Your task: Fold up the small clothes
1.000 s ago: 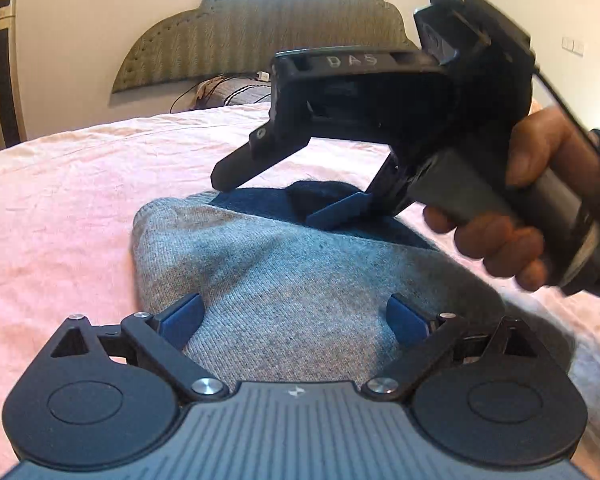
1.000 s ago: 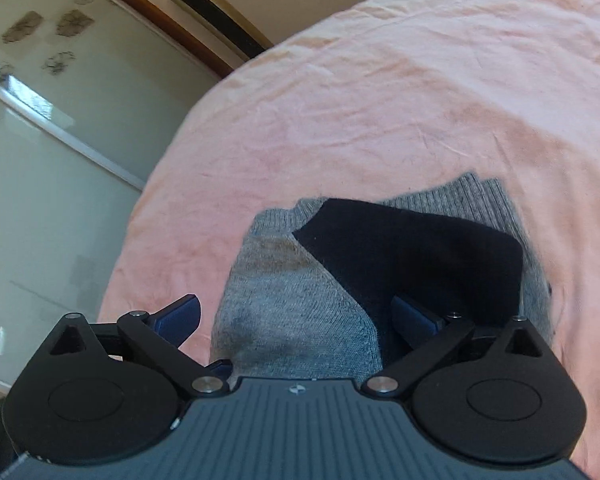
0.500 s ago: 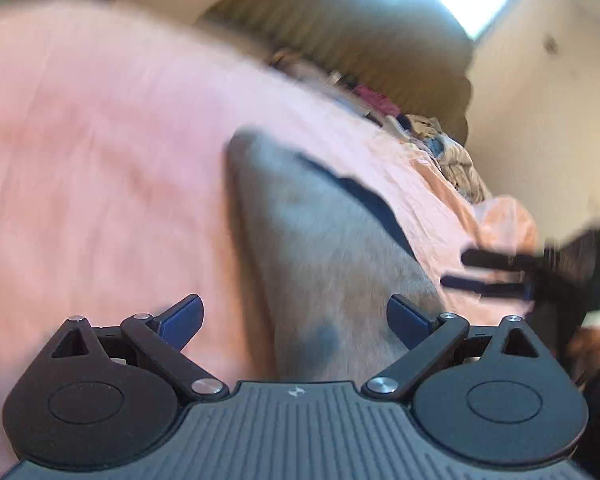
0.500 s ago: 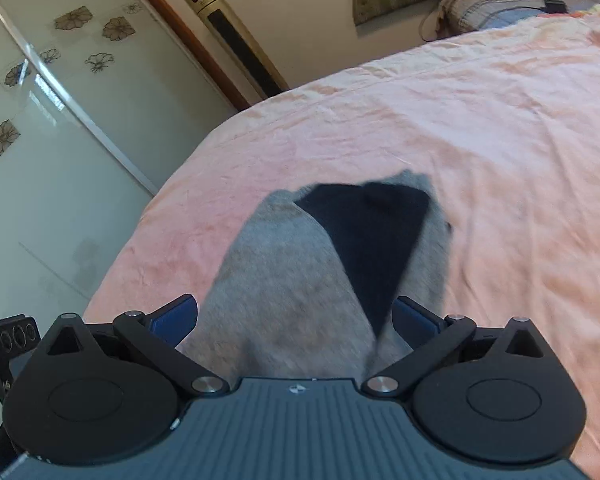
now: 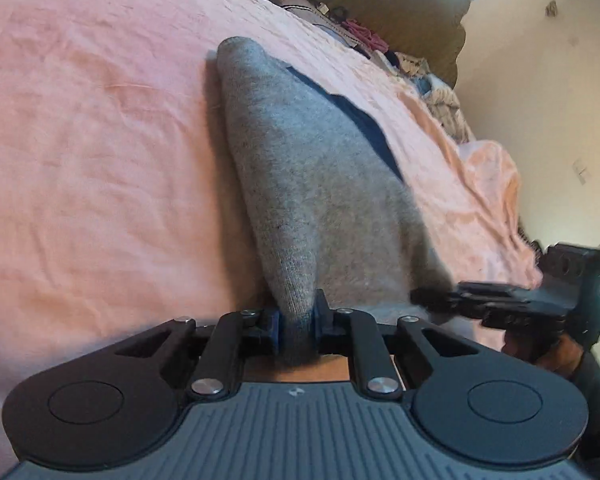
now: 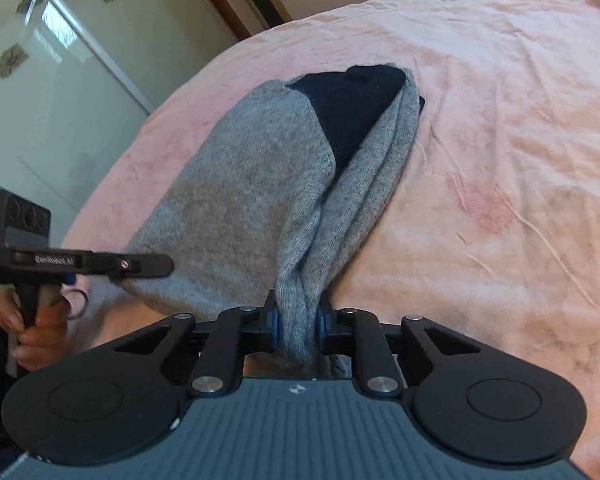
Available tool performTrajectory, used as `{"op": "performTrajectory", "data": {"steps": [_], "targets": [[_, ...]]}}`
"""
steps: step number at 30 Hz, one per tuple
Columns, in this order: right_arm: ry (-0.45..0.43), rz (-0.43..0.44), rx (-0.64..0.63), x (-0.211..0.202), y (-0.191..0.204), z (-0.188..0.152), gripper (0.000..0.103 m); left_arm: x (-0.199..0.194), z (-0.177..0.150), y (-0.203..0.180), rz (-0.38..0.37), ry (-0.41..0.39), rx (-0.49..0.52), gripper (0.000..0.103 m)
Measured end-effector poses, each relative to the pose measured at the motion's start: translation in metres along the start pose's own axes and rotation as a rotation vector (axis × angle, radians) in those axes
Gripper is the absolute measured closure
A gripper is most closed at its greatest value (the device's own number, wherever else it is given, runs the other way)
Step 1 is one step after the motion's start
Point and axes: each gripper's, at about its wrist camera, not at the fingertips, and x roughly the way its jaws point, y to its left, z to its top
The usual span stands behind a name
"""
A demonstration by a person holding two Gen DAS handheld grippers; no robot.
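Right wrist: the right gripper [image 6: 296, 330] has just closed and pinches the sweater [image 6: 256, 184]'s bunched grey hem. The left gripper [image 5: 296, 328] likewise clamps it. Grey knit, navy patch beyond, on the bed [image 6: 500, 120].

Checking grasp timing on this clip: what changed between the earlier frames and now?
Both grippers swung to the near edge of the grey knit garment with the navy panel. The left gripper and right gripper have just closed their jaws from wide open, each pinching a bunched corner. The garment still lies on the pink bedsheet.
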Motion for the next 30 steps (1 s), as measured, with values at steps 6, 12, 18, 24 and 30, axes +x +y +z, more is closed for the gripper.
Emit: {"op": "performTrajectory", "data": {"steps": [6, 12, 18, 24, 30], "targets": [[-0.135, 0.004, 0.106, -0.029, -0.015, 0.043, 0.027, -0.033, -0.01, -0.029, 0.047, -0.056, 0.141, 0.073], [-0.152, -0.009, 0.23, 0.008, -0.036, 0.117, 0.027, -0.032, -0.023, -0.07, 0.159, -0.186, 0.298, 0.03], [-0.064, -0.221, -0.047, 0.073, -0.025, 0.131, 0.067, -0.009, -0.038, -0.082, 0.166, -0.18, 0.405, 0.03], [-0.04, -0.105, 0.14, 0.031, -0.034, 0.111, 0.026, -0.027, -0.028, -0.041, 0.116, -0.181, 0.174, 0.03], [0.063, 0.183, 0.312, -0.003, -0.048, 0.033, 0.016, -0.013, -0.003, 0.026, -0.13, -0.102, -0.228, 0.03]]}}
